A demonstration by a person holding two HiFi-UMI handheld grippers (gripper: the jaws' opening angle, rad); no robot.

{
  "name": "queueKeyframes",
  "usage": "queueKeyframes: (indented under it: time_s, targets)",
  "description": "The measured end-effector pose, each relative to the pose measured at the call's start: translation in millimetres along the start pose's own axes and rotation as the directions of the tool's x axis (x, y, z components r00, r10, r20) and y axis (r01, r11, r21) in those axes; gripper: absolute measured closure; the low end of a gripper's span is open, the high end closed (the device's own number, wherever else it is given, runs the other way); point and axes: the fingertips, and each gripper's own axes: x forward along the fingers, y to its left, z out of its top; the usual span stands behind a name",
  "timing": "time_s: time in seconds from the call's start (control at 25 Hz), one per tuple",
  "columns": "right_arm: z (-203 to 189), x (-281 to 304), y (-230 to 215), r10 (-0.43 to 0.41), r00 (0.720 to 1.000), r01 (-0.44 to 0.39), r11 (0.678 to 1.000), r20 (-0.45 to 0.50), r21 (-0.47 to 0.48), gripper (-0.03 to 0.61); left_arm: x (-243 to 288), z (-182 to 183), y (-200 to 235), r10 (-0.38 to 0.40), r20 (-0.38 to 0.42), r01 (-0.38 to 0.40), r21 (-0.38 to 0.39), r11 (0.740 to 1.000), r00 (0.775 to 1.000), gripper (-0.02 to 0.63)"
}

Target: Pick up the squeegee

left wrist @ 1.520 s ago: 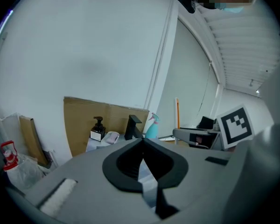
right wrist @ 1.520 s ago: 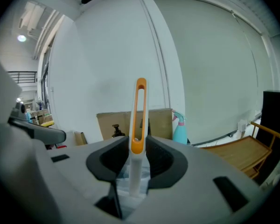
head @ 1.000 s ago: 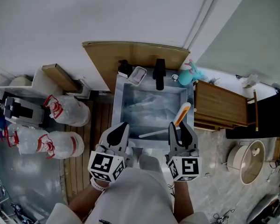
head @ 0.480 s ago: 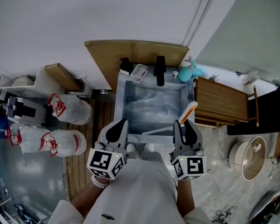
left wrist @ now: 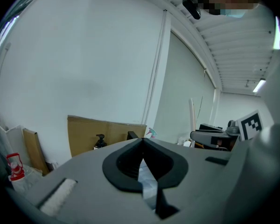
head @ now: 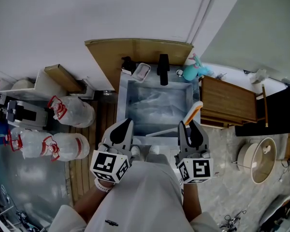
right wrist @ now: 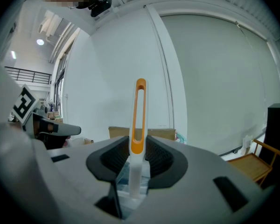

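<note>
Squeegee (right wrist: 139, 106) sits clamped in the right-hand tool, above the near right corner of the sink (head: 122, 98). From the left: tied plastic bags (head: 70, 114) lie on the floor. Then comes the left gripper (head: 127, 124), its jaws pressed together on nothing (tips meeting). Next, the right gripper (head: 190, 125) pinches the white handle, whose orange end juts past the jaws. Slatted wooden furniture (head: 227, 108) stands furthest right.

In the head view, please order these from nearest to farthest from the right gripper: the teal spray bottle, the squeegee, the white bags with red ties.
1. squeegee, held between the jaws of the right gripper.
2. teal spray bottle, at the far right corner of the sink.
3. white bags with red ties, far off to the left.
</note>
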Motion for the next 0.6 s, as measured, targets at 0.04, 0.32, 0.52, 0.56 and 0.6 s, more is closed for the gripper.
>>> queueKeyframes:
  time_s: [0.04, 0.32, 0.52, 0.56, 0.6]
  targets:
    - [0.3, -0.7, -0.6, -0.001, 1.0, 0.001, 1.0, 0.0, 0.001, 0.471, -0.1, -0.2, -1.0, -0.002, -0.001, 0.002, -0.002, 1.0, 1.0, 0.609]
    - [-3.9, -1.1, -4.0, 0.01, 1.0, -0.01, 1.0, -0.007, 0.0, 0.471, -1.9, 1.0, -2.7, 0.008, 0.002, -0.008, -0.004, 1.0, 1.0, 0.609]
    - [-5.5, 1.9, -2.9, 0.019, 1.0, -0.019, 1.0, -0.009, 0.002, 0.471, -2.5, 1.2, -3.9, 0.014, 0.004, -0.014, -0.004, 1.0, 1.0, 0.609]
    - [-5.7, 2.5, -2.1, 0.022, 1.0, -0.022, 1.0, -0.009, 0.003, 0.471, -2.8, 0.8, -4.1, 0.014, 0.003, -0.014, -0.004, 1.0, 1.0, 0.609]
    - [-5.3, 2.9, -1.0, 0.026, 1.0, -0.026, 1.0, -0.009, 0.003, 0.471, -3.2, 0.4, -4.2, 0.014, 0.002, -0.014, -0.003, 1.0, 1.0, 0.609]
